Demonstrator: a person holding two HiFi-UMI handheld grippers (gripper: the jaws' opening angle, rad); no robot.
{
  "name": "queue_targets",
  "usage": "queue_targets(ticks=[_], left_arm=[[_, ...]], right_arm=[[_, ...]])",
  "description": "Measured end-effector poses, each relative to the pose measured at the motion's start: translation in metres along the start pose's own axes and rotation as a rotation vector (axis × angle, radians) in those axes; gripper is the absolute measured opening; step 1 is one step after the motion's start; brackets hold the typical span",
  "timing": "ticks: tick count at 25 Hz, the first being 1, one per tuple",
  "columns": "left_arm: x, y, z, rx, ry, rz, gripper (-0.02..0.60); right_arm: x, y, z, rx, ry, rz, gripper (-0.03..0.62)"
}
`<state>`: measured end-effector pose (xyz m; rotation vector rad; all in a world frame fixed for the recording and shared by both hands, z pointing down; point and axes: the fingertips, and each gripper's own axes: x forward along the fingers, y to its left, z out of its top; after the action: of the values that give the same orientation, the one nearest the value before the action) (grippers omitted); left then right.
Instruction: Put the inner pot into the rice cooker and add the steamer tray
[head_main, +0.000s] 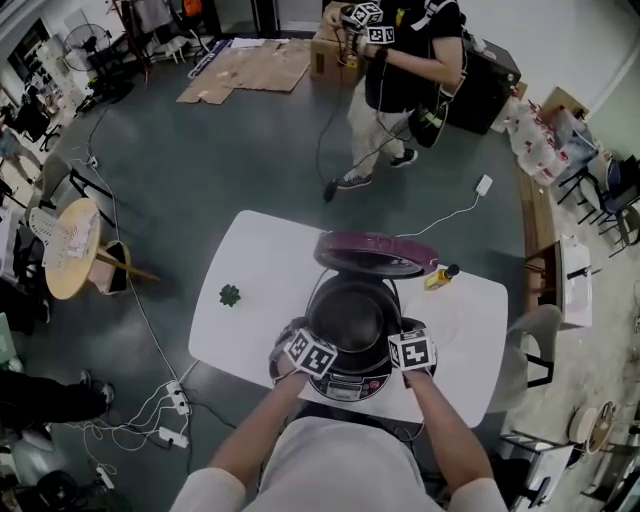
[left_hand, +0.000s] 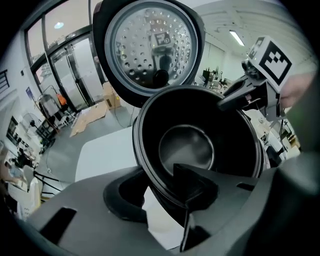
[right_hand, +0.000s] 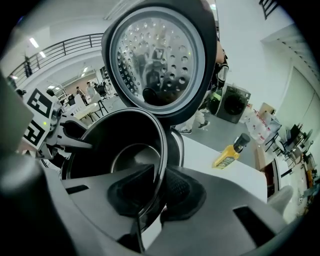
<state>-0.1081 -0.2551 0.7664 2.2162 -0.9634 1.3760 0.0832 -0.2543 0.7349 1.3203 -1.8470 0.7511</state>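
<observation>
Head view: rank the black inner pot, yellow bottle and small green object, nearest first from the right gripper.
1. Black metal inner pot, rim in the right gripper.
2. Yellow bottle, just beyond, slightly right.
3. Small green object, far left.

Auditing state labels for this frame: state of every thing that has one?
rice cooker: lid open.
inner pot: empty, at the cooker's mouth, held by its rim.
left tongs: around the rim; pressing or not, unclear.
right tongs: shut on the rim.
yellow bottle: capped, apparently on its side.
</observation>
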Motion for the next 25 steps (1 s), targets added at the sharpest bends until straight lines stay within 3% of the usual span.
queue_targets(ticks=[3,7,25], left_arm=[[0.003,0.007,0.001,0.074,-0.003,0.071,0.213],[0.006,0.014,0.0,0.081,-0.028,0.103,0.254],[0.019,0.016,-0.009,0.097,-0.018,0.037,0.317]], right_arm=[[0.004,-0.001,0.002,0.01,0.002,0.009,0.061],[0.009,0.0,0.002,0.0,0.012,-0.006,0.066],[0.018,-0.006,0.001,-0.118,0.075,-0.264,0.1]])
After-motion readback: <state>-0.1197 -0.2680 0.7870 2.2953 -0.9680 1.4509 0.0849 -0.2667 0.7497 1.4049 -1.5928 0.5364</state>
